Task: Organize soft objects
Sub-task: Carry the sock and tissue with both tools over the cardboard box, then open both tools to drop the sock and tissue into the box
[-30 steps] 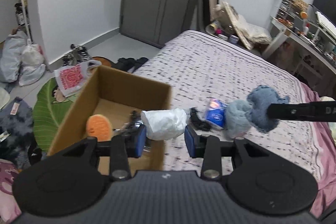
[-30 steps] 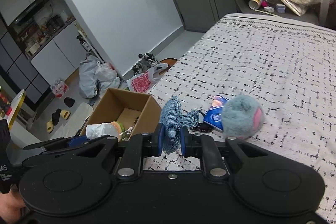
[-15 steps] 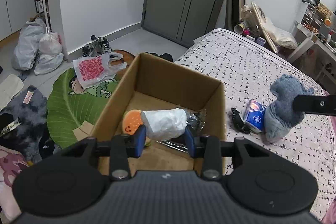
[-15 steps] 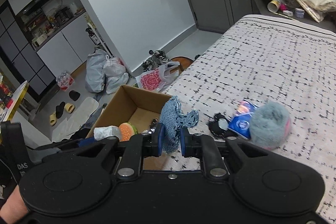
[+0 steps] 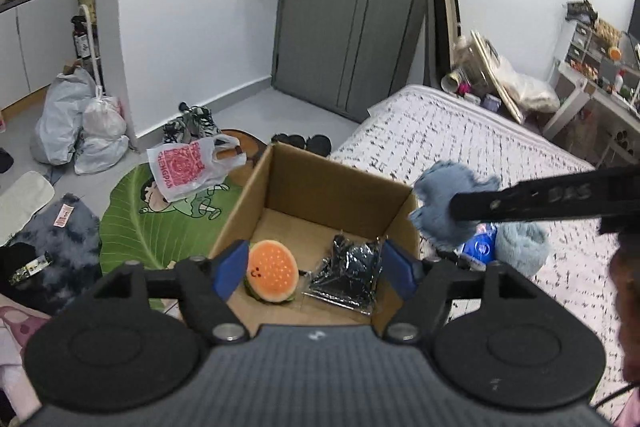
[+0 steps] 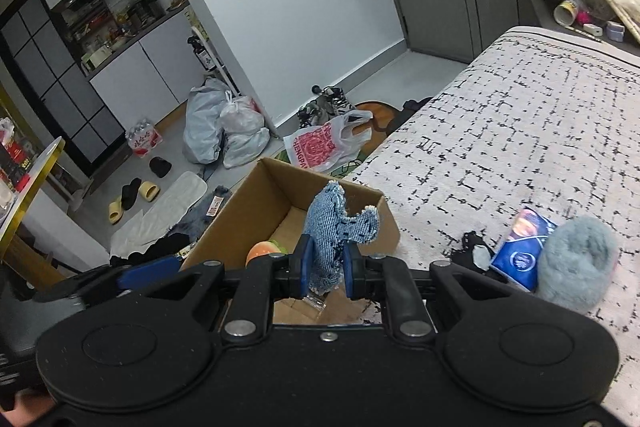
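Observation:
An open cardboard box (image 5: 320,183) stands against the bed's left edge; it also shows in the right wrist view (image 6: 280,187). In it lie an orange burger plush (image 5: 272,271) and a dark shiny packet (image 5: 352,275). My left gripper (image 5: 316,269) is open and empty above the box. My right gripper (image 6: 326,265) is shut on a blue denim soft piece (image 6: 336,223), held over the box's bed-side rim; the piece also shows in the left wrist view (image 5: 444,203). A grey-blue fluffy plush (image 6: 576,263) lies on the bed.
A blue packet (image 6: 520,251) and a small dark item (image 6: 472,243) lie on the patterned bedspread (image 6: 520,131) beside the fluffy plush. On the floor are a green leaf mat (image 5: 160,219), a red-and-white plastic bag (image 5: 188,167), tied rubbish bags (image 5: 80,123) and slippers (image 6: 136,195).
My left gripper has opened and the white bundle it held is no longer in view. My right gripper has carried the denim piece left, over the box's edge.

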{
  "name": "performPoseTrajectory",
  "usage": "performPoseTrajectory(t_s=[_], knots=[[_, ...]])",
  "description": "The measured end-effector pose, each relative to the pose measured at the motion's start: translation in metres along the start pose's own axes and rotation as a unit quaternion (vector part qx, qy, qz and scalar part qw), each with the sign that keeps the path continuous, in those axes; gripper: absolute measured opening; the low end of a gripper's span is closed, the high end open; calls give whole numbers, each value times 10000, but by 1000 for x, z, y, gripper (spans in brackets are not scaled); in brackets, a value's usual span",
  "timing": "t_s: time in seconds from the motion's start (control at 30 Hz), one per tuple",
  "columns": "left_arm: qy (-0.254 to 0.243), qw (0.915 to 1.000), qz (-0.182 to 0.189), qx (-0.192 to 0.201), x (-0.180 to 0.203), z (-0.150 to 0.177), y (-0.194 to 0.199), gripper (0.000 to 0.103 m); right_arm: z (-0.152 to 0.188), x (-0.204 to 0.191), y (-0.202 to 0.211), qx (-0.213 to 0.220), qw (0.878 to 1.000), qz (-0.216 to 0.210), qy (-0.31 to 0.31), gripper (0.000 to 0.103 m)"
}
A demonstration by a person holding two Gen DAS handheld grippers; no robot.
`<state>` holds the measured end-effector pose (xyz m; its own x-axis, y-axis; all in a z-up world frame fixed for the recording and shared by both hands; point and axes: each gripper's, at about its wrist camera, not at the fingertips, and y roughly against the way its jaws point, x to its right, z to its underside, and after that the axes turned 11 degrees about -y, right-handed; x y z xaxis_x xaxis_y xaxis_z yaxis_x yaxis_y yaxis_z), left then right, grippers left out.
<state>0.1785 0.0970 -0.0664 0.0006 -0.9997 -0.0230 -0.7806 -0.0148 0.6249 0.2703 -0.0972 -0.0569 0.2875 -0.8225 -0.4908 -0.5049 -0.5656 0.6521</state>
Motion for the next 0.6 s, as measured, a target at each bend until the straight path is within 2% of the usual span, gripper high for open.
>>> performPoseTrajectory(t_s=[0.17, 0.33, 0.4, 0.53, 0.6], knots=[[246, 9994, -251, 69, -10, 1, 15, 80, 4, -13, -11, -84, 9998, -87, 147, 16], [575, 9970, -505, 94, -23, 6, 28, 82, 10, -22, -21, -199, 9995, -150, 186, 18], [783, 9952, -586, 79, -30, 10, 32, 82, 14, -26, -25, -250, 9993, -157, 214, 22], [1278, 9896, -664, 70, -41, 19, 38, 82, 20, -28, -33, -497, 9982, -186, 272, 45], [1273, 9900, -607, 57, -41, 22, 39, 83, 23, -27, -29, -495, 9983, -171, 254, 49]])
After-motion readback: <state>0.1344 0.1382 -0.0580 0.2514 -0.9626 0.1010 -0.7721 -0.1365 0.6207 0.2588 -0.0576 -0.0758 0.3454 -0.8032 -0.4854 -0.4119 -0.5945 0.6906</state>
